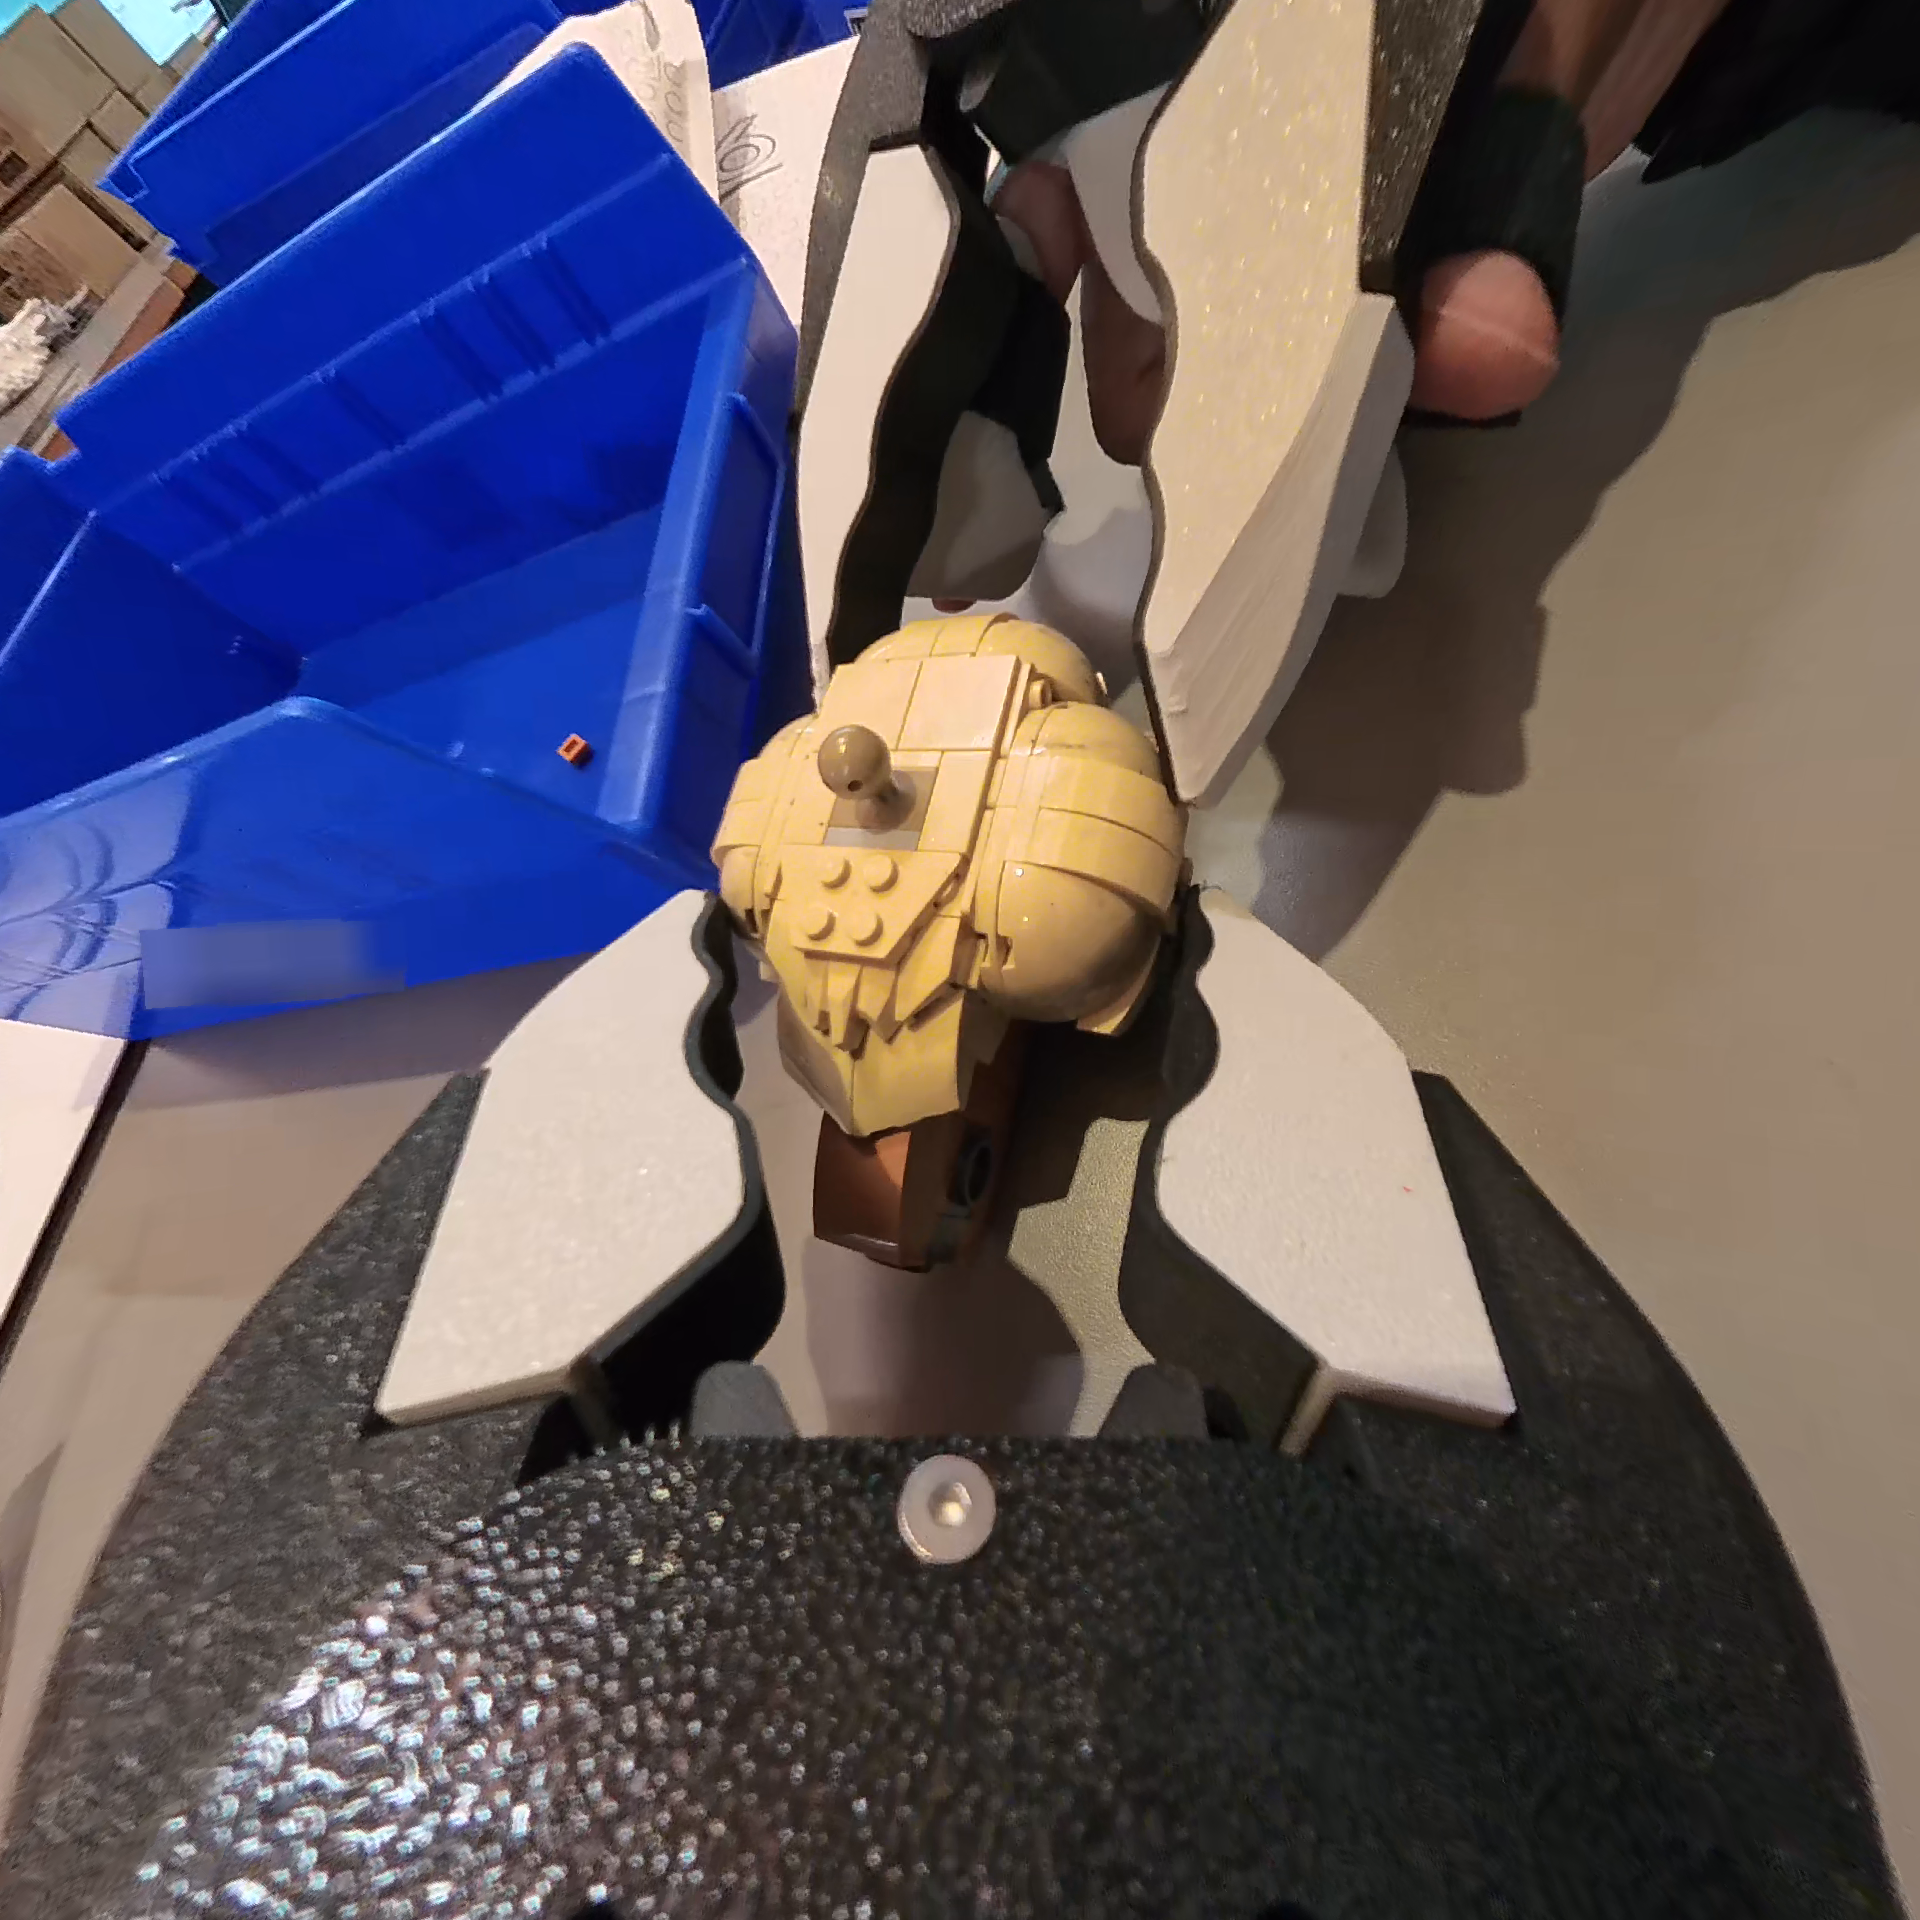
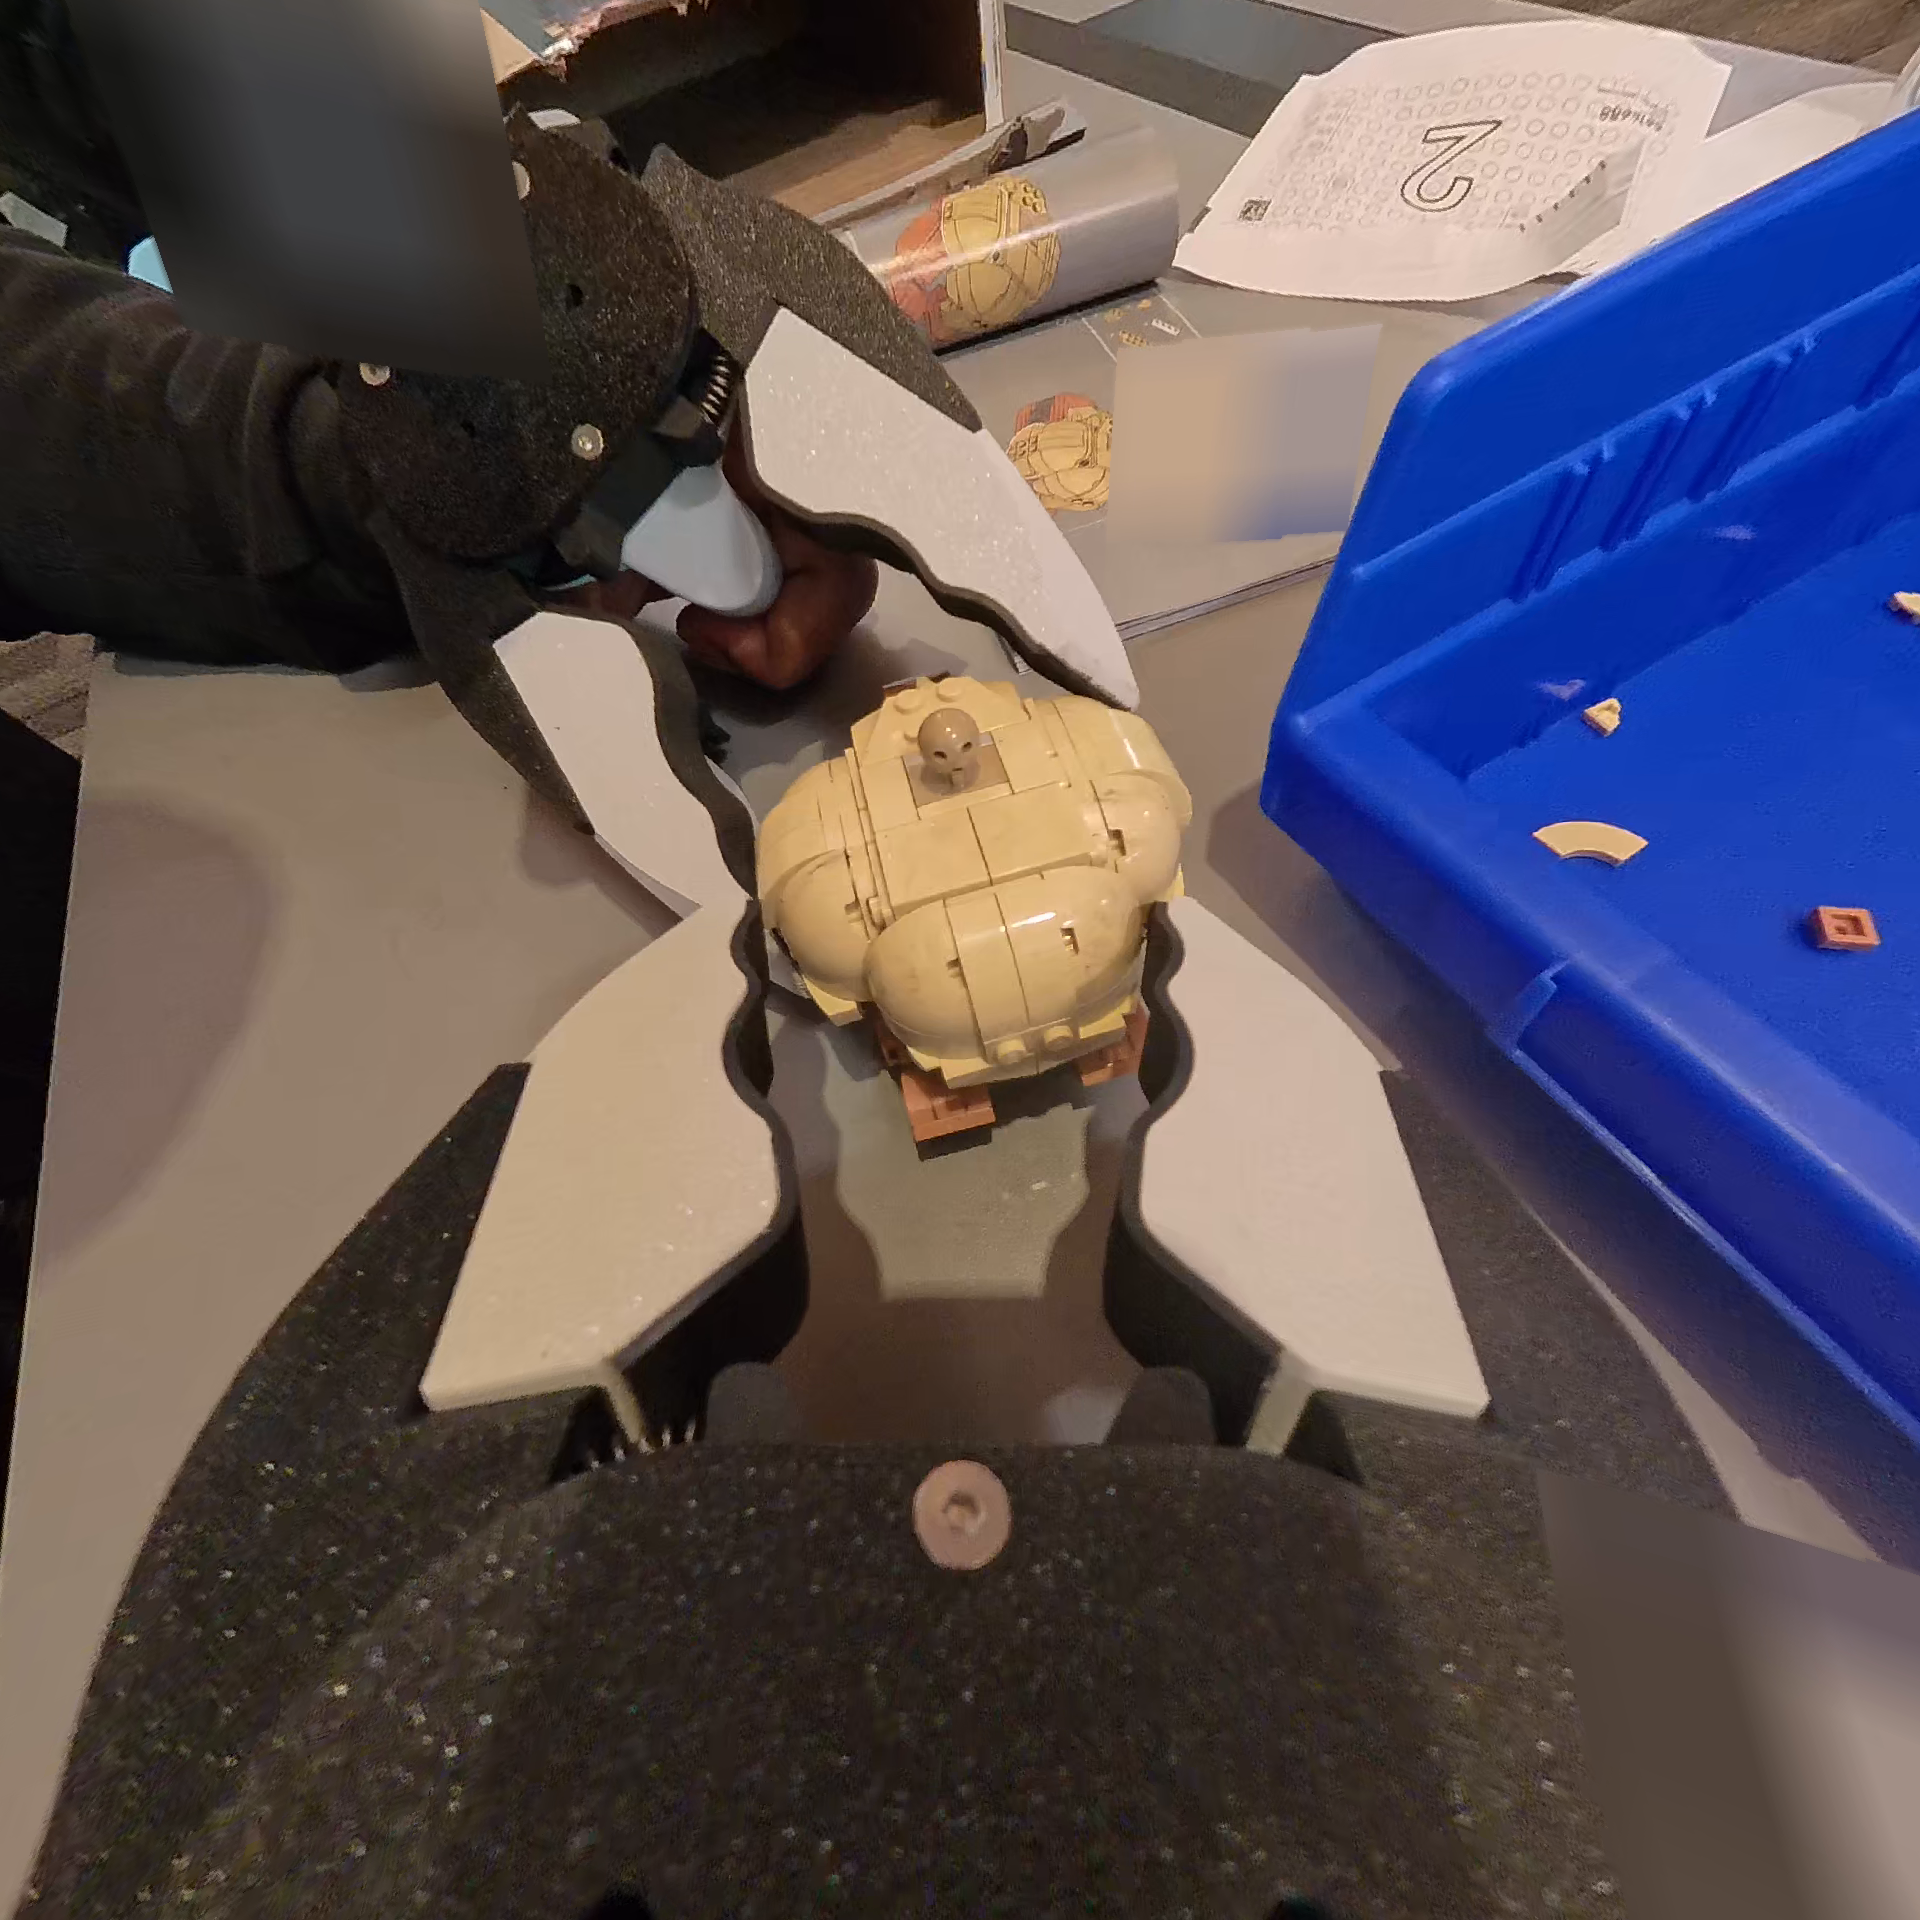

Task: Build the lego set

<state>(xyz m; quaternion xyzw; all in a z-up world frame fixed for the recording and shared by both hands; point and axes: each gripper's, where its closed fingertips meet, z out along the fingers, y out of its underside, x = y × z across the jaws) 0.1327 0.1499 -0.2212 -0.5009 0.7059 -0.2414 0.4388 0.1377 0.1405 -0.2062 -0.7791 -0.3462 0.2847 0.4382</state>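
Observation:
A tan brick-built model with rounded domes, a ball stud on top and a brown base [image 1: 935,852] stands on the grey table [image 1: 1662,935]. My left gripper [image 1: 956,925] is closed around its near side, both pads against the domes. My right gripper [image 1: 1003,727] reaches in from the far side, its tips touching the model's back and right dome. In the right wrist view the same model [image 2: 966,883] sits between my right gripper's [image 2: 956,935] pads, which press its sides. The left gripper [image 2: 925,769] faces it from behind the model.
A blue bin [image 1: 416,468] stands left of the model with a small orange piece [image 1: 572,748] inside. In the right wrist view the bin [image 2: 1558,520] is on the right and holds a tan arc [image 2: 1590,840] and a brown tile [image 2: 1844,928]. Printed sheets [image 2: 1455,156] and a booklet [image 2: 1039,249] lie behind. Less than 4 cm separates the two grippers' tips.

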